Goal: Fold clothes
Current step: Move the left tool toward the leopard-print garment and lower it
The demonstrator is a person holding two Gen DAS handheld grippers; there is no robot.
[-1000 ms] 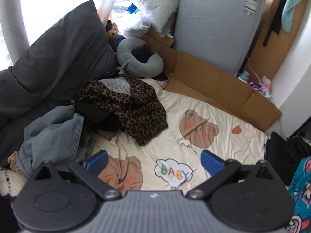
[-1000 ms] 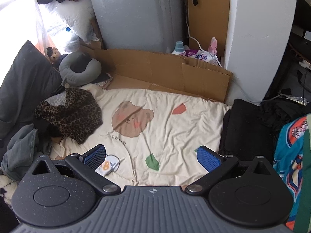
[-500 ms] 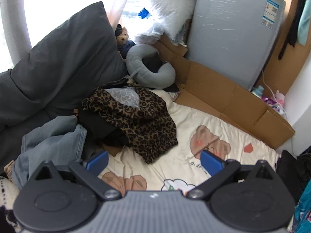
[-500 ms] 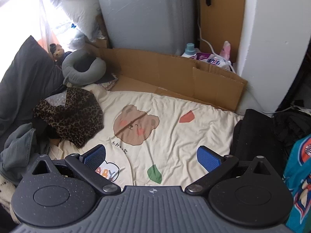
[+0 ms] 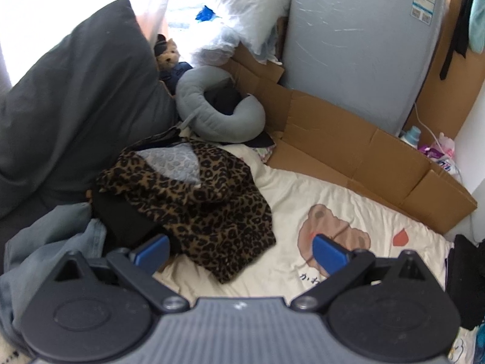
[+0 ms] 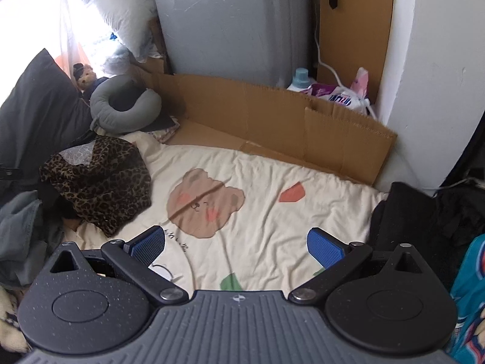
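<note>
A crumpled leopard-print garment (image 5: 197, 200) lies on a cream bear-print blanket (image 5: 327, 194), on top of a black garment (image 5: 127, 221). Blue-grey jeans (image 5: 45, 248) are heaped to its left. My left gripper (image 5: 239, 253) is open and empty, just short of the leopard garment's near edge. In the right wrist view the leopard garment (image 6: 100, 182) lies at the left and the jeans (image 6: 21, 227) further left. My right gripper (image 6: 236, 247) is open and empty above the blanket (image 6: 272, 212), near the bear print.
A dark grey pillow (image 5: 69, 106) leans at the left. A grey neck pillow (image 5: 218, 112) and a teddy bear (image 5: 169, 57) sit behind the clothes. Cardboard (image 6: 272, 121) lines the blanket's far edge before a grey appliance (image 6: 230, 21). Dark clothes (image 6: 424, 212) and a teal garment (image 6: 466, 288) lie at the right.
Both grippers have moved forward and left towards the clothes pile. The leopard garment now lies much nearer the left gripper. Both stay open and empty.
</note>
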